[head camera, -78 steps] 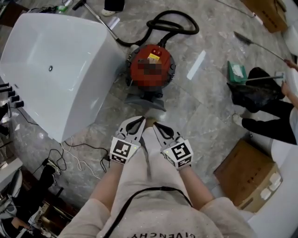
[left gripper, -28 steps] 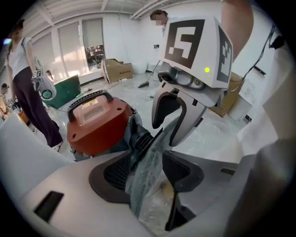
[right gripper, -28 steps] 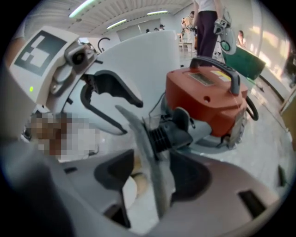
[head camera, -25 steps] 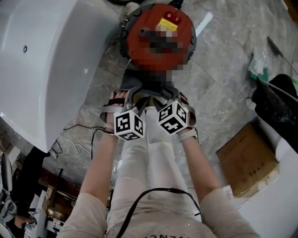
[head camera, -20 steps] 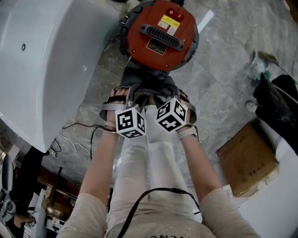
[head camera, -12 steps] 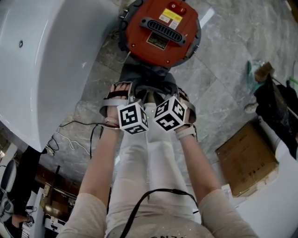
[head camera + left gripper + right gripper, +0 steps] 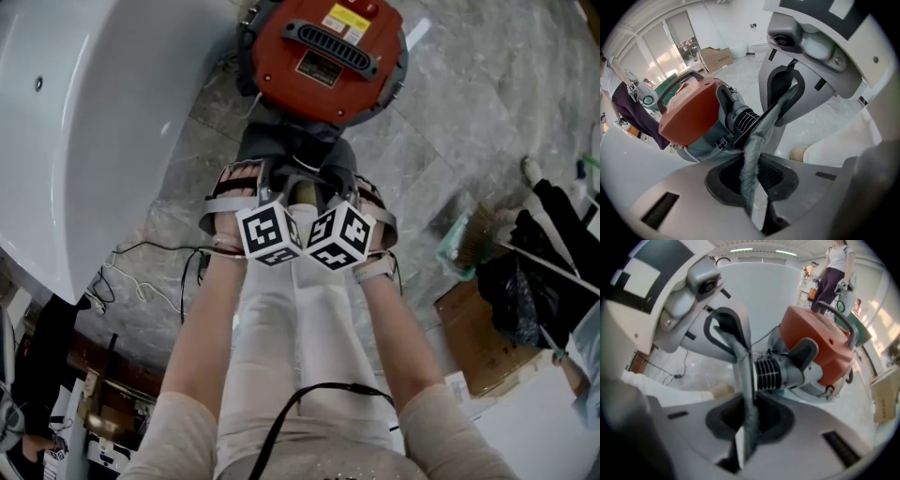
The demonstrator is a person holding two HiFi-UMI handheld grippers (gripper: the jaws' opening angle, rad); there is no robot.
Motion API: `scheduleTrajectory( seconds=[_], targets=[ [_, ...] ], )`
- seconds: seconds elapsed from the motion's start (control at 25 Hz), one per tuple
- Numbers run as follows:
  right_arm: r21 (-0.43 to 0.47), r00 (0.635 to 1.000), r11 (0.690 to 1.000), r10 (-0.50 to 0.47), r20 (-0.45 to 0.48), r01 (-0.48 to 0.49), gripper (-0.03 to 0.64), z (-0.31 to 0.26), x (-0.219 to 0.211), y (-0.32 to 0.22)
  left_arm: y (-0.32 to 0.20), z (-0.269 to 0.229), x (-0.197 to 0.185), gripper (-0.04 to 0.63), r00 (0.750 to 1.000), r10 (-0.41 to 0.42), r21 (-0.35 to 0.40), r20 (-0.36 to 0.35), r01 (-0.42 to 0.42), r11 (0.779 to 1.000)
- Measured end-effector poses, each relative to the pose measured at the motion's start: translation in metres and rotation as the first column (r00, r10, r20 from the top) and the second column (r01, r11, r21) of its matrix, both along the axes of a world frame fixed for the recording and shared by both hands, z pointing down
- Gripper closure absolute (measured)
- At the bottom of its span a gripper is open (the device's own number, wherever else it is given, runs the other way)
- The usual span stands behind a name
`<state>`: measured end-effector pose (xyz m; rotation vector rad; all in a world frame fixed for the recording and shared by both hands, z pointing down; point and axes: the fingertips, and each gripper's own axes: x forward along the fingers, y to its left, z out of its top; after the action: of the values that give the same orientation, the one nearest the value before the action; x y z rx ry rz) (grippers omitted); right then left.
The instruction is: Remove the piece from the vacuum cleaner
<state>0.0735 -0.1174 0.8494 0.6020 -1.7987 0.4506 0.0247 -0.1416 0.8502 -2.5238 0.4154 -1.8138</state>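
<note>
The grey fabric piece (image 7: 751,154) hangs as a limp strip from the ribbed front port of the red canister vacuum cleaner (image 7: 323,52), which stands on the grey marble floor (image 7: 441,141). Both grippers are on it. The left gripper (image 7: 277,185) and the right gripper (image 7: 328,187) face each other just in front of the vacuum, jaws closing with the strip pinched between each pair. The person's forearms reach straight forward side by side, marker cubes almost touching, above legs in pale trousers. A white bathtub (image 7: 94,122) fills the left side. Cables (image 7: 141,262) trail across the floor beside it. To the right lie a cardboard box (image 7: 483,328) and a bystander in dark clothes (image 7: 544,281).
</note>
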Motion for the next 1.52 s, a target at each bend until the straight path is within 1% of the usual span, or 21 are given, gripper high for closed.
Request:
scheduleTrajectory(
  seconds=[0.16, 0.36, 0.48, 0.68, 0.8, 0.88, 1.04, 1.16, 1.24, 1.4, 1.52],
  targets=[
    [0.002, 1.000, 1.000, 0.019, 0.008, -0.019, 0.574, -0.003, -0.003, 0.004, 0.004, -0.002, -0.005, 0.552, 1.000, 0.010, 0.024, 0.015, -0.011, 1.000],
    [0.017, 0.999, 0.999, 0.043, 0.021, -0.043, 0.575, -0.005, -0.004, 0.006, 0.006, -0.004, -0.009, 0.555, 1.000, -0.004, 0.041, 0.023, 0.004, 0.999],
    [0.027, 1.000, 0.999, 0.022, 0.008, -0.023, 0.575, -0.005, -0.005, 0.007, 0.005, -0.003, -0.012, 0.557, 0.999, -0.019, 0.046, 0.040, 0.017, 0.999],
    [0.044, 0.999, 0.998, 0.035, 0.004, -0.036, 0.575, -0.006, -0.005, 0.006, 0.005, -0.001, -0.012, 0.558, 0.999, -0.043, 0.040, 0.022, 0.042, 0.998],
    [0.047, 0.999, 0.998, 0.044, 0.000, -0.044, 0.575, -0.007, -0.004, 0.006, 0.005, -0.002, -0.012, 0.560, 0.999, -0.040, 0.037, 0.015, 0.039, 0.999],
    [0.046, 0.999, 0.998, 0.043, -0.002, -0.043, 0.575, -0.009, -0.006, 0.008, 0.008, -0.003, -0.013, 0.560, 0.999, -0.035, 0.032, 0.014, 0.034, 0.999],
    [0.045, 0.999, 0.998, 0.037, -0.017, -0.036, 0.575, -0.005, -0.006, 0.008, 0.011, 0.002, -0.014, 0.560, 0.999, -0.050, 0.015, -0.001, 0.050, 0.999],
    [0.030, 1.000, 0.999, 0.027, -0.015, -0.027, 0.575, 0.003, -0.007, 0.012, 0.018, 0.010, -0.016, 0.560, 0.999, -0.050, -0.019, 0.011, 0.050, 0.999],
    [0.022, 1.000, 1.000, 0.010, -0.011, -0.010, 0.574, 0.006, -0.009, 0.019, 0.028, 0.011, -0.018, 0.560, 0.999, -0.043, -0.034, 0.020, 0.044, 0.998],
    [0.013, 1.000, 0.999, -0.030, 0.004, 0.030, 0.574, 0.001, -0.019, 0.039, 0.048, 0.006, -0.027, 0.560, 0.999, -0.038, -0.036, 0.016, 0.039, 0.999],
    [-0.003, 0.999, 0.999, -0.036, 0.030, 0.036, 0.575, -0.007, -0.025, 0.056, 0.065, 0.002, -0.033, 0.561, 0.999, -0.040, -0.056, 0.022, 0.042, 0.998]
  ],
)
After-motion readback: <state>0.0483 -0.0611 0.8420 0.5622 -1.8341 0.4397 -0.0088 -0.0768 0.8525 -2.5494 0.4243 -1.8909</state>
